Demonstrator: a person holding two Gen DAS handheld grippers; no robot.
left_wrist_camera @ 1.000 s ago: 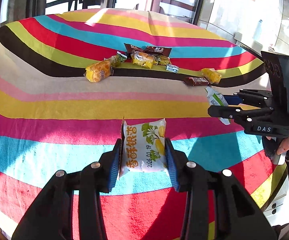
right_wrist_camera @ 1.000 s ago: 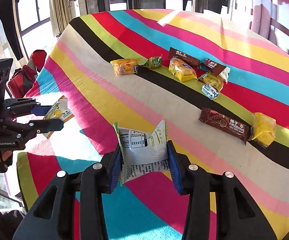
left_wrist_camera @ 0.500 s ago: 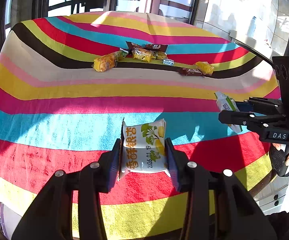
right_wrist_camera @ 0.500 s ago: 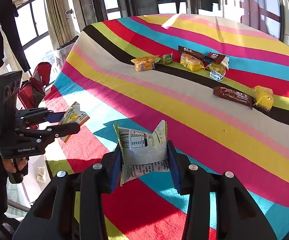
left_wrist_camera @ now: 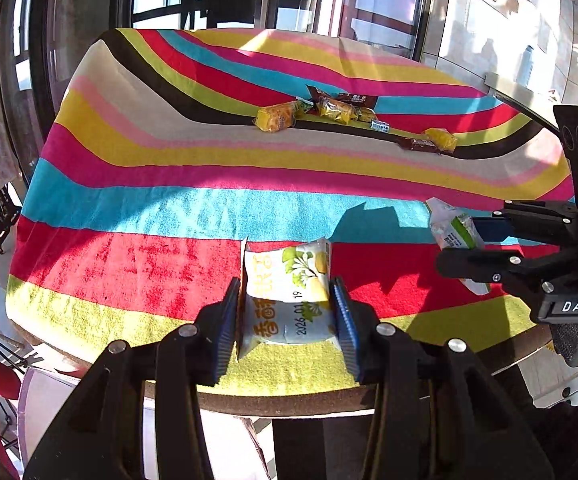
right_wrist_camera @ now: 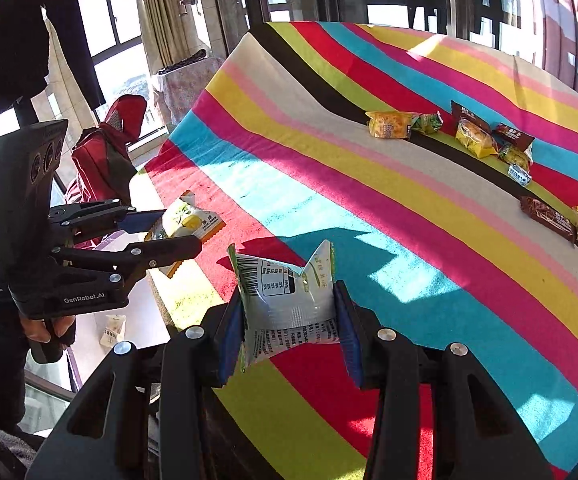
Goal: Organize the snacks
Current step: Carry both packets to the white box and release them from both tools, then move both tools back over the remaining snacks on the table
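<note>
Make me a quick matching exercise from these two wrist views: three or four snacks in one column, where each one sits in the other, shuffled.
1. yellow-print packet
2. barcode-side packet
3. brown bar
4. orange cake packet

A. lying beside a yellow snack, far right
B. in the right tool
C. left end of the far row
D. in the left tool

Pairs: 1-D, 2-B, 3-A, 4-C

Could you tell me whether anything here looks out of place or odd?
One small white snack packet lies down on the pale surface beside the striped table, apart from the other snacks; it may have dropped.
</note>
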